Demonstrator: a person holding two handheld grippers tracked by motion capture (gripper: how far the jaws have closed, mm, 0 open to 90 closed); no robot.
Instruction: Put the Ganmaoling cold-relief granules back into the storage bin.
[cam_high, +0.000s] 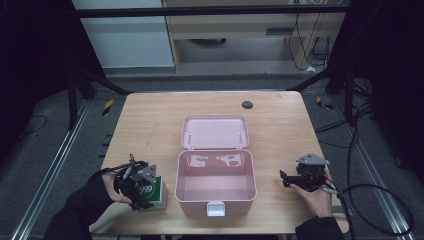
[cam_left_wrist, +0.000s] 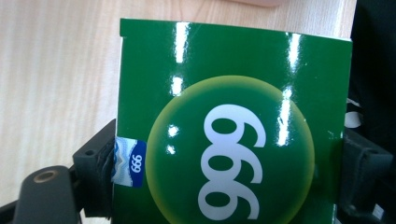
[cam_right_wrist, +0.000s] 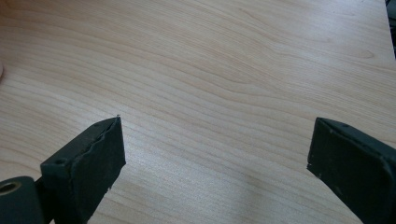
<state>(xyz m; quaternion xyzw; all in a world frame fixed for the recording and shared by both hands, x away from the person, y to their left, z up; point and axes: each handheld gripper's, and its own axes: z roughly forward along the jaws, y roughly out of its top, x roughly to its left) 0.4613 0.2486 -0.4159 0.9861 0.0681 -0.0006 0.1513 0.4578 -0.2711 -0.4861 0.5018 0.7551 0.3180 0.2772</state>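
A: Entry, grasp step. The green carton (cam_left_wrist: 233, 121), marked 999, sits between the jaws of the left tool (cam_high: 141, 192). In the left gripper view both black pads are hard against its two side faces, so I log the left tool as clamped on the carton.

B: Is it lifted?

A: Not as far as I can judge. In the high view the carton rests on the bench (cam_high: 150, 125), directly under the left tool, with the person's left hand (cam_high: 107, 187) behind it.

B: Right tool?

A: The right tool (cam_high: 286, 179) has its jaws apart with nothing between them; the right gripper view shows bare wood past the pads. It hovers low over the bench, on the far side of the box from the left tool.

B: The container?

A: The pink box (cam_high: 216, 181) stands just to the right of the left tool, close to the carton but not touching it. Its lid (cam_high: 215, 131) is thrown back flat, beyond the tub. The tub holds nothing that I can see, only reflections on its floor. A white latch sits on its near wall.

B: Next move, in your judgement?

A: Raise the carton clear of the rim, carry it rightward over the tub, lower it and release. The grip must hold on glossy card; slipping is the risk. The right tool could steady the box or close the lid afterwards.
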